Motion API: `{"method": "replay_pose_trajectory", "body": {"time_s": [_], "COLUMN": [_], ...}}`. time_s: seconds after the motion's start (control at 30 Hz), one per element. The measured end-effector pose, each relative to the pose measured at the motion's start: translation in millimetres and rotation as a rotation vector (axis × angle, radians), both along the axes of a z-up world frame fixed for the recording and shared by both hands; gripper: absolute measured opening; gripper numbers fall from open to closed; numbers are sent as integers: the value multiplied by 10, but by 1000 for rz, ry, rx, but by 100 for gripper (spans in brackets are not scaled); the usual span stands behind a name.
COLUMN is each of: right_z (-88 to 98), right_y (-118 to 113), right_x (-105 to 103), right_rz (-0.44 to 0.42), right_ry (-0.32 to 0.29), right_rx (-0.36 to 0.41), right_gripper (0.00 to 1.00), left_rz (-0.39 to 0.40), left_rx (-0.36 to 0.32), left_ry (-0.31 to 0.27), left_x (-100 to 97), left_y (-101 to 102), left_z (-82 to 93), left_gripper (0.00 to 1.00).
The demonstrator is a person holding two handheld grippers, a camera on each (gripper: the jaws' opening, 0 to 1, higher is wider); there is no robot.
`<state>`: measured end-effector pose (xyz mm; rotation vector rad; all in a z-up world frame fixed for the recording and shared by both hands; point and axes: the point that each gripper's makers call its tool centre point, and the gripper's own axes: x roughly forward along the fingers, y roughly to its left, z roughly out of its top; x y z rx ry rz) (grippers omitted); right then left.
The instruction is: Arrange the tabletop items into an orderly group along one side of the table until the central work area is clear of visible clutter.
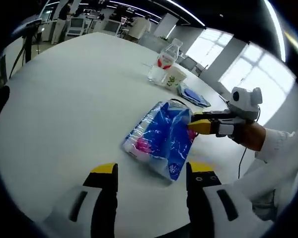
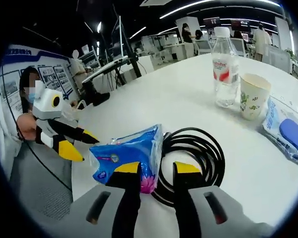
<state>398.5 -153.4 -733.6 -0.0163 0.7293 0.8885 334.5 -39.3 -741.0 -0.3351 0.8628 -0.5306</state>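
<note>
Your left gripper (image 1: 151, 173) hovers w/ fingers spread apart, holding nothing, just short of the blue tissue pack (image 1: 161, 140), which lies flat on the white surface (image 1: 74, 104) near its front edge. In the left gripper view your right gripper (image 1: 201, 124) comes in from the right, yellow tips at the pack's far corner; can't tell there if it pinches the wrap. The right gripper view adds what the first hides: a coiled black cable (image 2: 196, 158) lying just beside the tissue pack (image 2: 126, 158), w/ your right gripper (image 2: 156, 171) fingers parted over the spot where pack and coil meet, nothing clamped. Further back, near each other: a water bottle (image 2: 225, 64), a paper cup (image 2: 253, 95) and a blue-and-white wipes packet (image 2: 285, 134). Your left gripper (image 2: 77, 144) shows at left, open.
</note>
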Motion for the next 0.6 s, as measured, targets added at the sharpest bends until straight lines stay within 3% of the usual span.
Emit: {"method": "replay_pose_trajectory", "body": {"time_s": [0.27,0.43,0.6], "right_z": [-26,-13,22], "right_y": [-23,-36,-17], "right_x": [14,10,-39], "right_rz": [-4,-6,4], "right_ry": [6,5,8], "right_rx": [-9,-6,3], "right_gripper": [11,3,0], "left_rz": [-28,-82,-82], "left_rx": [6,33,35], "left_ry": [26,38,34], "left_x": [-6,-52,-18], "left_y": [-99,-180,-195], "left_z": [-62,-141,-136], "left_gripper": [37,22,19]}}
